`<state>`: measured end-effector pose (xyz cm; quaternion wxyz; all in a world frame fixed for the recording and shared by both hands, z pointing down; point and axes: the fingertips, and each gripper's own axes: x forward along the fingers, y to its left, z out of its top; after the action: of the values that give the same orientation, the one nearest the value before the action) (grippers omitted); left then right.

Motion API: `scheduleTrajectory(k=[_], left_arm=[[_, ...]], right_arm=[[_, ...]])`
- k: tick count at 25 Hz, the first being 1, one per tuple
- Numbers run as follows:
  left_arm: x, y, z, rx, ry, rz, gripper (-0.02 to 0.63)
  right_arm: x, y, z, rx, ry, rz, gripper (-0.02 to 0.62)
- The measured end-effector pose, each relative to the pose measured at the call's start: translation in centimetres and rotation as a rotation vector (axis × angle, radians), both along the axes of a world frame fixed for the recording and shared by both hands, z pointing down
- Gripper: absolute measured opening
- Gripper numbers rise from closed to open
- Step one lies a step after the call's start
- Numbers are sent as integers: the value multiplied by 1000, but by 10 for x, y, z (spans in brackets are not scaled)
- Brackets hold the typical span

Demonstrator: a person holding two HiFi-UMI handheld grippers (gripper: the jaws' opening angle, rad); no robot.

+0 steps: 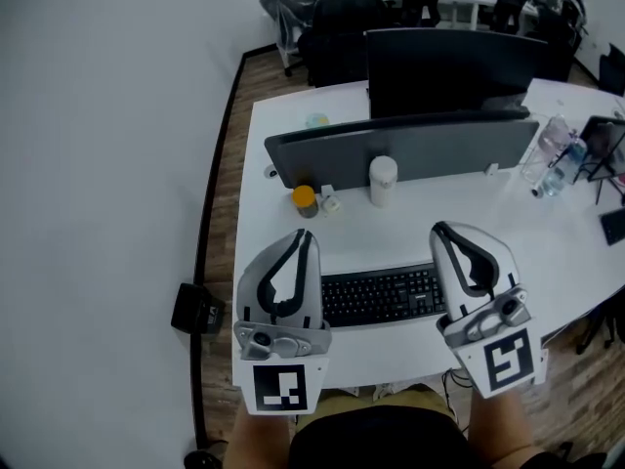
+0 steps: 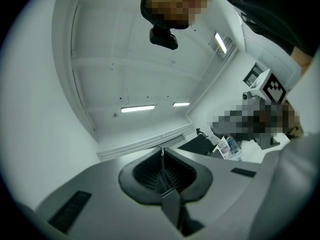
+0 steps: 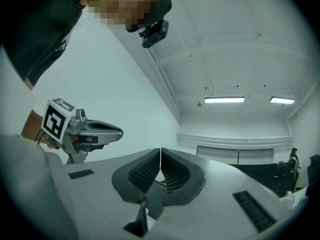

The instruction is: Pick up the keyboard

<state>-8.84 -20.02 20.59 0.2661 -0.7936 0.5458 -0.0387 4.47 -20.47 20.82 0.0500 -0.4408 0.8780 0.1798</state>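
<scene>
A black keyboard lies flat near the front edge of the white desk. My left gripper hovers over its left end and my right gripper over its right end; both cover part of it. The jaws of each are shut with nothing between them. Both gripper views tilt upward to wall and ceiling, so the keyboard is hidden there. The left gripper has its ribbed pads pressed together, as does the right gripper. The left gripper's marker cube shows in the right gripper view.
Behind the keyboard stand a white cylinder, an orange-lidded jar and a long grey partition with a black monitor beyond. Clear bottles sit at the right. A black box lies on the floor at left.
</scene>
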Motion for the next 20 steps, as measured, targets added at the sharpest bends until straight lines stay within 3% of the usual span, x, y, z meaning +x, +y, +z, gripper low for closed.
scheduleTrajectory(k=[8,11,13,16,20], left_arm=[[22,1,19,-35,-43,-66,9],[27,3,24,-53,-38,-46,13],[32,2,25,-63,-25,-17,105],[33,-3,30,-77,-17,-20,120],[29,-9,42,-120,-6,-20,143]], right_arm=[[19,-7,17,-14,-14,-52,32],[21,-9,21,-26,-14,-64,32],[23,-11,25,-40,-9,-77,32],[25,-14,31,-57,-9,-100,38],[19,-21,46,-111,22,-126,169]])
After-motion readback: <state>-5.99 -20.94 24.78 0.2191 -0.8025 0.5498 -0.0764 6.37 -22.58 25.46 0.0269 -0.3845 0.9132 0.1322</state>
